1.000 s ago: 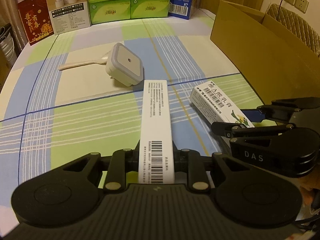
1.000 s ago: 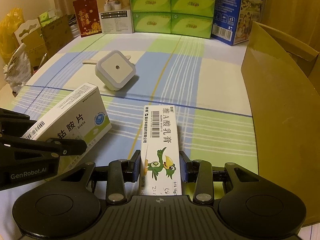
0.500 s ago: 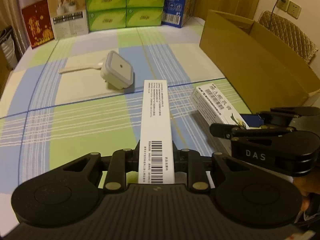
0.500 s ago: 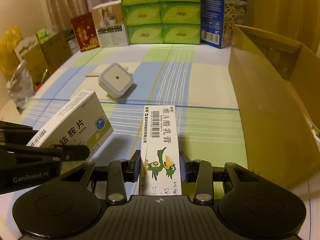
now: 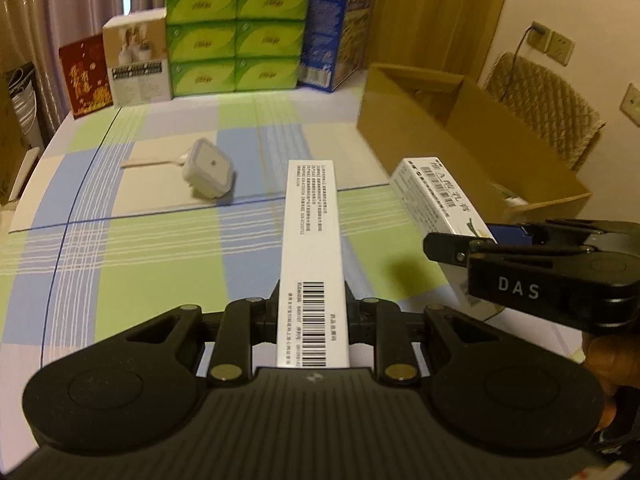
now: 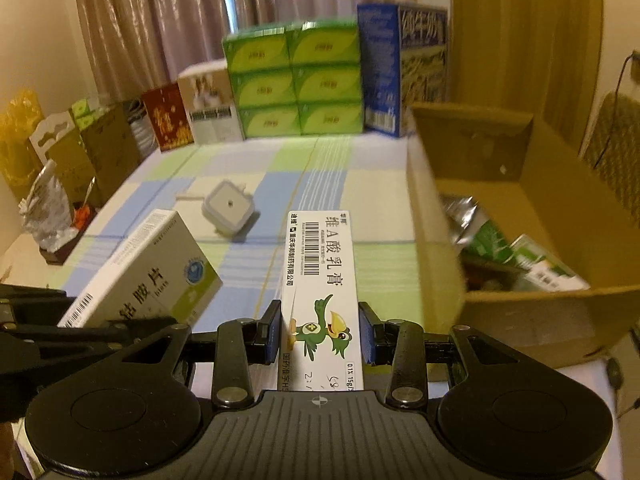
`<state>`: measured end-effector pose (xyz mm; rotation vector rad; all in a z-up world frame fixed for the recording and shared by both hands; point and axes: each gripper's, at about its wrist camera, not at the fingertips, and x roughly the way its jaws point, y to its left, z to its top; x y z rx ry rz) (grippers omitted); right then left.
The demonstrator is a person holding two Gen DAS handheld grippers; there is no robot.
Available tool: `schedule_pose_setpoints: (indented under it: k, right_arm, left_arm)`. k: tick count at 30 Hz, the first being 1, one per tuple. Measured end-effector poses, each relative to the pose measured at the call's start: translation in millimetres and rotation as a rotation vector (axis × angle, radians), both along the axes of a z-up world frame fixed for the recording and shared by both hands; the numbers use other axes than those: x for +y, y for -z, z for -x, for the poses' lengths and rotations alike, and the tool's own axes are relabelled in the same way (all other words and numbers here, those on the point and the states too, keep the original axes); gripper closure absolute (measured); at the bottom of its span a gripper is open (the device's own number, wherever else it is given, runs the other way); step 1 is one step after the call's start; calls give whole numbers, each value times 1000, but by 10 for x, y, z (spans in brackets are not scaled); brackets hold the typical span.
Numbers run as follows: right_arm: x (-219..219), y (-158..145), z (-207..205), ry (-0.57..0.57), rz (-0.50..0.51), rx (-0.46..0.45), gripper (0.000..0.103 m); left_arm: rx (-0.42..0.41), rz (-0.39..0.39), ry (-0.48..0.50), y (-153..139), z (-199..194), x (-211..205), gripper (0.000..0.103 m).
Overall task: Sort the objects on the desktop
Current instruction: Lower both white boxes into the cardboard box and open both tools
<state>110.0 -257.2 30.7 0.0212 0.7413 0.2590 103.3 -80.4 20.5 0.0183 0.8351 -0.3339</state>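
Note:
My left gripper [image 5: 312,312] is shut on a white tablet box [image 5: 312,248], held edge-on with its barcode side up, above the checked tablecloth [image 5: 120,264]. My right gripper [image 6: 320,332] is shut on a white ointment box with a green bird print [image 6: 320,280]. The two held boxes hang side by side; the tablet box [image 6: 148,272] shows at the left of the right wrist view. An open cardboard box [image 6: 520,312] stands to the right, close to the ointment box. A white square night light [image 5: 208,168] lies farther out on the cloth.
A pale stick-like utensil [image 5: 148,162] lies beside the night light. Green tissue packs [image 5: 236,36], a blue carton [image 5: 332,28] and other boxes line the far edge. The cardboard box holds several packets [image 6: 500,244]. A wicker chair [image 5: 548,112] stands behind it.
Both grippers have risen with their boxes and tilted upward, so the table looks farther away. The inside of the cardboard box has come into the right wrist view.

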Motion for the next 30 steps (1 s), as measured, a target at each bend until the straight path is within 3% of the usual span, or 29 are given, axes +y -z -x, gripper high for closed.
schedule_pose_setpoints:
  k: [16,30]
  right_arm:
    - [-888,-560,312,107,39,-84,68]
    - [-1665,-647,125,189,75,-104,68]
  left_arm:
    - [-62,30,97,-550,316,-803,84]
    - [-67,54,173,-703,31,-1594,84]
